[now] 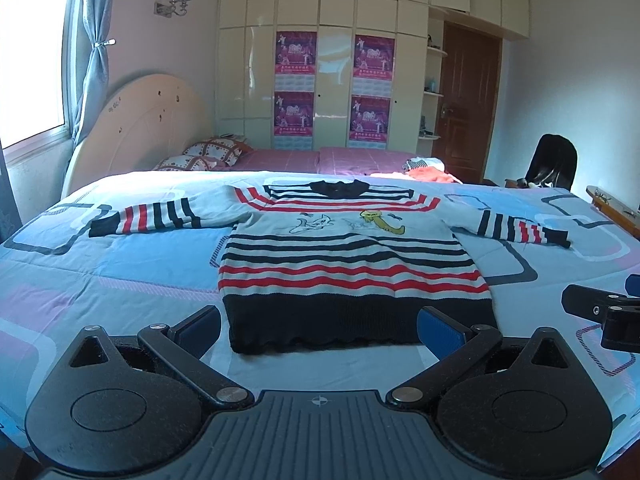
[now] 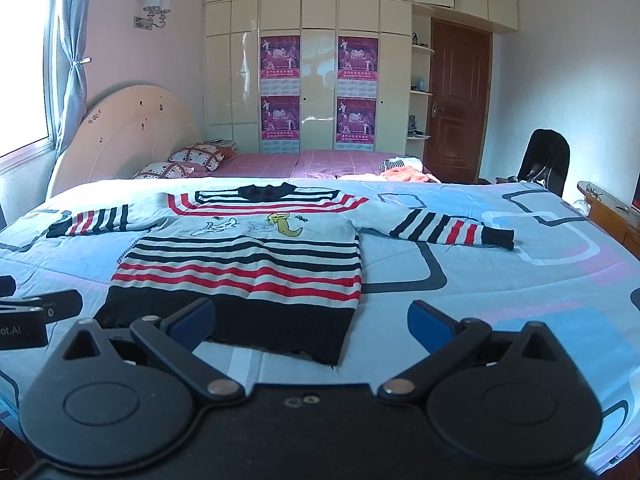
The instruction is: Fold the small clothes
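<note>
Ahead of both claws, a bedspread (image 1: pixel 120 272) carries the flat striped sweater (image 1: pixel 348 256), sleeves outstretched. Left claw (image 1: pixel 319 326) and right claw (image 2: pixel 311 322) hover spread, empty, near its hem; a shallow pinch might snag bedspread too.

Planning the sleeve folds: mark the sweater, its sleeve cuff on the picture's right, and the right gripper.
striped sweater (image 1: pixel 344 264), left wrist view, on the chest stripes.
sleeve cuff (image 2: pixel 498 238), right wrist view, on the dark cuff band.
right gripper (image 2: pixel 310 322), right wrist view, midway between its open jaws.
</note>
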{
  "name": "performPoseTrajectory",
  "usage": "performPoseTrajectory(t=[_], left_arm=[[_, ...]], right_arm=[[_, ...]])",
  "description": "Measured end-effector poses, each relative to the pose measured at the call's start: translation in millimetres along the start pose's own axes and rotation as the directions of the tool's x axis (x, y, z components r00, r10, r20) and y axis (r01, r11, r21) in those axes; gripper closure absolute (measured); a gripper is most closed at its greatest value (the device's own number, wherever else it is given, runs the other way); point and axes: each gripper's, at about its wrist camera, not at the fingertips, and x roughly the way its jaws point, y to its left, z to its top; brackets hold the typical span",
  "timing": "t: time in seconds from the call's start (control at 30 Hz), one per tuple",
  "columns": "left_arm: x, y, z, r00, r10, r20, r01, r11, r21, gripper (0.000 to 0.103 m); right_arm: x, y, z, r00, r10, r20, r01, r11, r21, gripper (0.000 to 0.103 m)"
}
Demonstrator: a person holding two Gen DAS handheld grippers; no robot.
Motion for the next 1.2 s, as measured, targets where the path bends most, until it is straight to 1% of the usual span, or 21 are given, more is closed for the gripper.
performPoseTrajectory(t=[1.2], left_arm=[[-1.8, 3.3, 1.3, 1.000, 0.005, 0.006, -0.005, 1.000, 0.002, 0.000]], right_arm=[[2.2, 0.3, -0.6, 1.000, 0.005, -0.002, -0.005, 1.000, -0.005, 0.000]])
